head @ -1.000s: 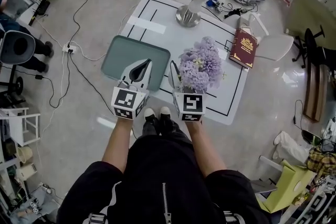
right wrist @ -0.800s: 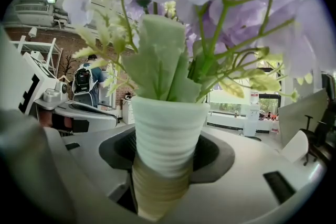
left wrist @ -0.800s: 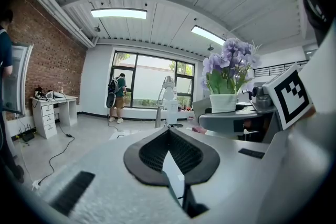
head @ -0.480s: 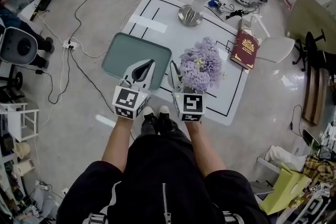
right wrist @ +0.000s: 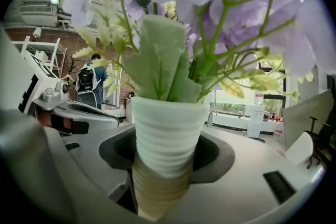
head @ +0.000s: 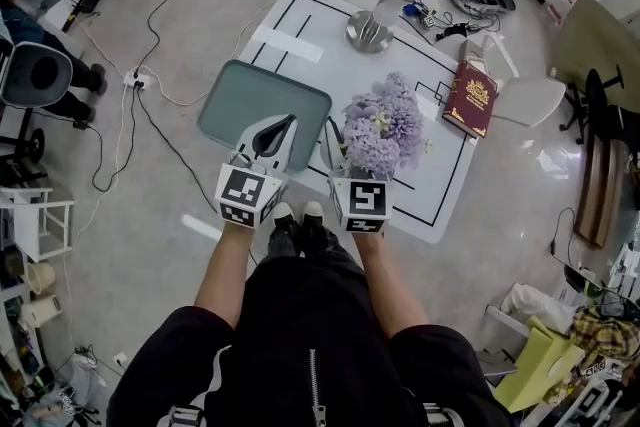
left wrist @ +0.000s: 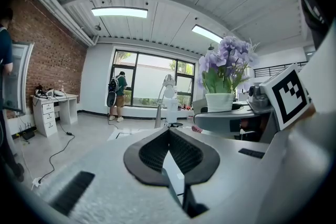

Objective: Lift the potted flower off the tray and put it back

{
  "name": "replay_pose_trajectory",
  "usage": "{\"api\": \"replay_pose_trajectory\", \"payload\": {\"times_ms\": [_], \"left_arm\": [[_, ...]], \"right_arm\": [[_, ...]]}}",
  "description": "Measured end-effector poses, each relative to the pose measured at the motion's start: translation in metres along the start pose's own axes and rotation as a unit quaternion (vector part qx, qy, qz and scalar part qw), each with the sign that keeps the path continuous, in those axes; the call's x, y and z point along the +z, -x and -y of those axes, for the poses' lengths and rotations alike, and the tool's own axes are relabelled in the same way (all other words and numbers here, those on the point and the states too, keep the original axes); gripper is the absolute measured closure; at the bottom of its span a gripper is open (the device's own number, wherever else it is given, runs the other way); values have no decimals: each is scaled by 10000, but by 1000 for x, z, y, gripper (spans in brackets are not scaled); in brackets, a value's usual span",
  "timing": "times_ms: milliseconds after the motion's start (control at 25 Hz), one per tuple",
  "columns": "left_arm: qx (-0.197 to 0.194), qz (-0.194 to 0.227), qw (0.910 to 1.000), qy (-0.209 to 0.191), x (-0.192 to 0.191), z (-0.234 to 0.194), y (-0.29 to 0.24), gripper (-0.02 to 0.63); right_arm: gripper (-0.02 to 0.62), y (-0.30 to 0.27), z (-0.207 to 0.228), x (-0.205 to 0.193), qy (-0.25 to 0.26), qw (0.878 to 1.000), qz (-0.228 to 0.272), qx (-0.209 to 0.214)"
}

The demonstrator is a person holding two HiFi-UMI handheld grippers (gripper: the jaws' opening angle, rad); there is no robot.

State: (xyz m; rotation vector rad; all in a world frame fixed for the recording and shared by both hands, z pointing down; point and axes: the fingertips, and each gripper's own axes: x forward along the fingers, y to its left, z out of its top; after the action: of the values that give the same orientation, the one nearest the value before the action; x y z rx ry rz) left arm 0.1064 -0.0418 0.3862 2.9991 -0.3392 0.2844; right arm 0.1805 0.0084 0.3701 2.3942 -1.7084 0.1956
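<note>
The potted flower (head: 383, 130), purple blooms in a ribbed white pot (right wrist: 165, 139), is clamped between the jaws of my right gripper (head: 350, 153), which is shut on the pot's lower part. It hangs over the white table, to the right of the grey-green tray (head: 240, 95). My left gripper (head: 272, 130) is shut with nothing in it and points over the tray's near right corner. In the left gripper view the shut left gripper (left wrist: 169, 149) fills the foreground and the potted flower (left wrist: 220, 97) shows to the right. The pot's base is hidden by the jaws.
A silver desk lamp (head: 375, 15) stands at the back of the white table (head: 300, 45). A dark red book (head: 470, 100) lies at its right side. Cables and a power strip (head: 135, 80) run over the floor on the left; a white chair (head: 530, 95) stands on the right.
Both grippers and the flower keep the same pose. Only the head view has drifted slightly, so the table sits a little lower and further right in the frame.
</note>
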Motion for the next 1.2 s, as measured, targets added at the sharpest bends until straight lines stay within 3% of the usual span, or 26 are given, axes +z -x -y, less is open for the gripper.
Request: {"api": "replay_pose_trajectory", "payload": {"times_ms": [560,1200], "left_arm": [[365,-38,9991,225,-13,-28,7,601],[1451,-138,9881,480,-42,-88,63,601]], "right_arm": [[337,-29,-13,-5,66,9995,-30,295],[337,-86,-79,-19,143,9915,-62,1291]]}}
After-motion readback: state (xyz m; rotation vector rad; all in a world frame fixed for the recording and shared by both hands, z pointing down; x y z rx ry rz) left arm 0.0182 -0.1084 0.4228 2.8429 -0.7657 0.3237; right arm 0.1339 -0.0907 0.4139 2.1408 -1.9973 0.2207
